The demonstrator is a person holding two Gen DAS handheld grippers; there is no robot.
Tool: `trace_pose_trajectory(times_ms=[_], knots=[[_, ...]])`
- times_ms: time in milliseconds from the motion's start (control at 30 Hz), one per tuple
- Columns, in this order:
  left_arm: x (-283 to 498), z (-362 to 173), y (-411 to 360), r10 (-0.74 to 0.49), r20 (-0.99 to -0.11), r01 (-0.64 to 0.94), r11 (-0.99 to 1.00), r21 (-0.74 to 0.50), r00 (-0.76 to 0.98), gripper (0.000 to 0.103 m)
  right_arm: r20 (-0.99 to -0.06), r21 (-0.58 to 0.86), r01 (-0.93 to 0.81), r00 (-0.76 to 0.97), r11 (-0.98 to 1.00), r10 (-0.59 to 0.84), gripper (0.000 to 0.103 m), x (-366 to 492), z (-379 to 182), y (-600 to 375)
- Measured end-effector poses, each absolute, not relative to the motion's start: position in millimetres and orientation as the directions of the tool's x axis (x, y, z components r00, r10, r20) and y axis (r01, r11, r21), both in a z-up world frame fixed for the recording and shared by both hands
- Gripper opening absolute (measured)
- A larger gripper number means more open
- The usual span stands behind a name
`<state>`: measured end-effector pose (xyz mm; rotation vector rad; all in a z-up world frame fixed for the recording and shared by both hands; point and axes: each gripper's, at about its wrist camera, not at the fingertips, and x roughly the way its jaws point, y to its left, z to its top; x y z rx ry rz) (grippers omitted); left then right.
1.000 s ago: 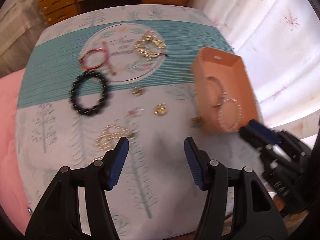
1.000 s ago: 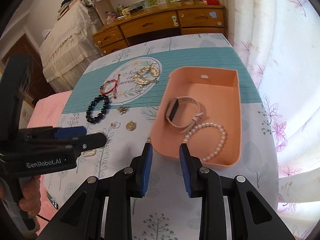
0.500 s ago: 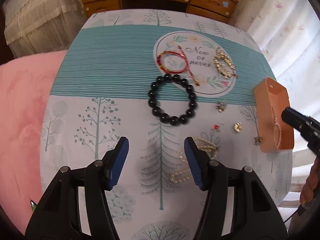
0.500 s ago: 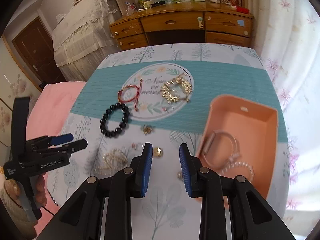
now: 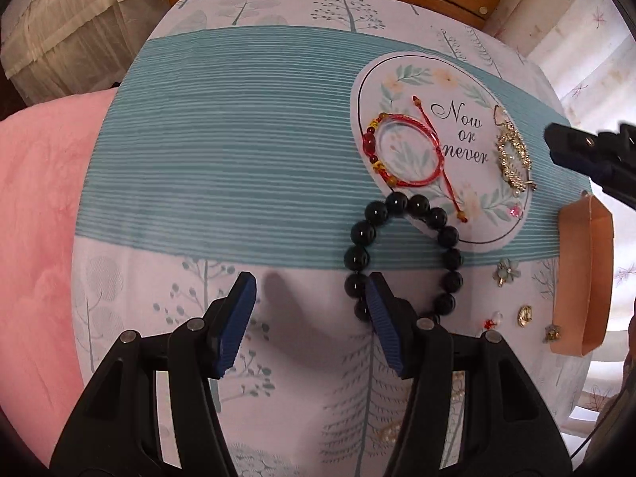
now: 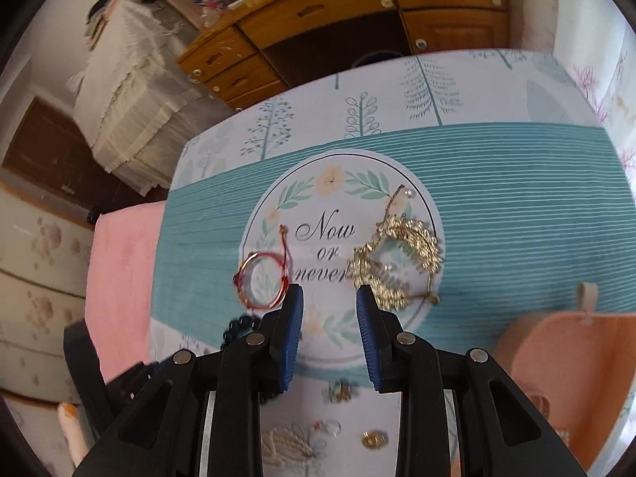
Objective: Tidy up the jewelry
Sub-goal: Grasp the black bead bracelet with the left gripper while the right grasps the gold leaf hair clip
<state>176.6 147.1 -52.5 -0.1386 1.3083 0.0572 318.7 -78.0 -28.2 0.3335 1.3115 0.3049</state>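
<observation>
My left gripper (image 5: 310, 310) is open and empty, low over the cloth, its right finger at the left side of a black bead bracelet (image 5: 449, 238). A red string bracelet (image 5: 405, 151) and a gold leaf bracelet (image 5: 512, 155) lie beyond on the round print. The orange tray (image 5: 584, 274) is at the right edge. My right gripper (image 6: 330, 318) is open and empty, above the round print between the red string bracelet (image 6: 262, 282) and the gold leaf bracelet (image 6: 397, 254). The tray (image 6: 556, 357) sits at its lower right.
Small charms lie near the tray: a flower brooch (image 5: 507, 272), a gold pendant (image 5: 524, 314), a clear ring (image 6: 330, 427). A pearl strand (image 6: 286, 447) lies close to me. A pink cushion (image 5: 35, 218) borders the table's left. A wooden dresser (image 6: 357, 12) stands behind.
My left gripper swung left and moved in on the black bead bracelet. My right gripper left the tray and moved forward over the round print. Both stayed open.
</observation>
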Motion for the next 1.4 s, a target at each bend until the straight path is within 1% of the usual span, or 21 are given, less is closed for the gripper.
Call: trace_pose_trajectory(times_ms=[200, 333, 633, 700, 733, 800, 833, 867, 933, 967, 1100, 1200, 1300, 1400], knots=[[192.4, -59.0, 146.5, -0.038, -0.971, -0.124, 0.990, -0.069, 0.235, 0.053, -0.916, 0.377, 0.074, 0.180, 0.923, 0.359, 0.028, 351.8, -61.7, -79.2], [197.2, -62.4, 141.6, -0.035, -0.974, -0.110, 0.992, -0.061, 0.223, 0.047, -0.926, 0.362, 0.109, 0.155, 0.926, 0.344, 0.028, 356.6, -82.5, -79.6], [205.7, -66.4, 130.2, -0.008, -0.978, -0.101, 0.994, -0.029, 0.207, 0.046, -0.941, 0.320, 0.125, 0.159, 0.939, 0.300, 0.028, 364.8, -97.2, -67.9], [208.3, -67.9, 129.0, 0.000, -0.980, -0.100, 0.995, -0.021, 0.201, 0.046, -0.947, 0.295, 0.113, 0.165, 0.949, 0.275, 0.025, 365.1, -97.2, -63.5], [210.7, -68.9, 128.6, 0.003, -0.981, -0.097, 0.995, -0.017, 0.196, 0.044, -0.950, 0.283, 0.109, 0.169, 0.953, 0.262, 0.021, 365.0, -96.5, -62.1], [212.9, -68.7, 125.6, 0.002, -0.981, -0.091, 0.996, -0.016, 0.196, 0.040, -0.953, 0.267, 0.099, 0.176, 0.959, 0.248, 0.020, 364.5, -96.0, -59.2], [214.7, -69.6, 122.2, -0.002, -0.981, -0.088, 0.996, -0.019, 0.192, 0.035, -0.953, 0.262, 0.093, 0.179, 0.960, 0.243, 0.019, 364.7, -95.9, -58.0], [215.9, -69.8, 117.9, -0.003, -0.982, -0.079, 0.997, -0.019, 0.191, 0.025, -0.954, 0.258, 0.086, 0.181, 0.962, 0.239, 0.018, 363.1, -95.6, -56.9], [217.1, -69.0, 112.8, -0.012, -0.982, -0.067, 0.997, -0.024, 0.187, 0.013, -0.948, 0.274, 0.071, 0.187, 0.959, 0.258, 0.016, 358.9, -94.0, -56.1], [218.0, -69.1, 111.0, -0.019, -0.983, -0.067, 0.997, -0.032, 0.183, 0.013, -0.943, 0.290, 0.060, 0.189, 0.955, 0.274, 0.009, 355.0, -91.8, -55.5], [217.3, -67.9, 110.0, -0.062, -0.982, -0.095, 0.992, -0.080, 0.179, 0.012, -0.917, 0.343, 0.010, 0.221, 0.939, 0.332, 0.009, 335.5, -74.1, -56.4], [210.2, -59.2, 110.6, -0.089, -0.973, -0.116, 0.986, -0.116, 0.215, 0.012, -0.886, 0.404, -0.024, 0.241, 0.915, 0.397, 0.009, 317.5, -56.4, -62.2], [203.2, -39.7, 102.8, -0.109, -0.959, -0.113, 0.983, -0.142, 0.260, 0.012, -0.857, 0.448, -0.047, 0.262, 0.893, 0.444, 0.009, 298.8, -37.9, -71.5], [193.0, -13.4, 86.8, -0.137, -0.942, -0.066, 0.984, -0.164, 0.307, 0.012, -0.823, 0.495, -0.068, 0.283, 0.866, 0.492, 0.009, 274.1, -14.9, -89.2]])
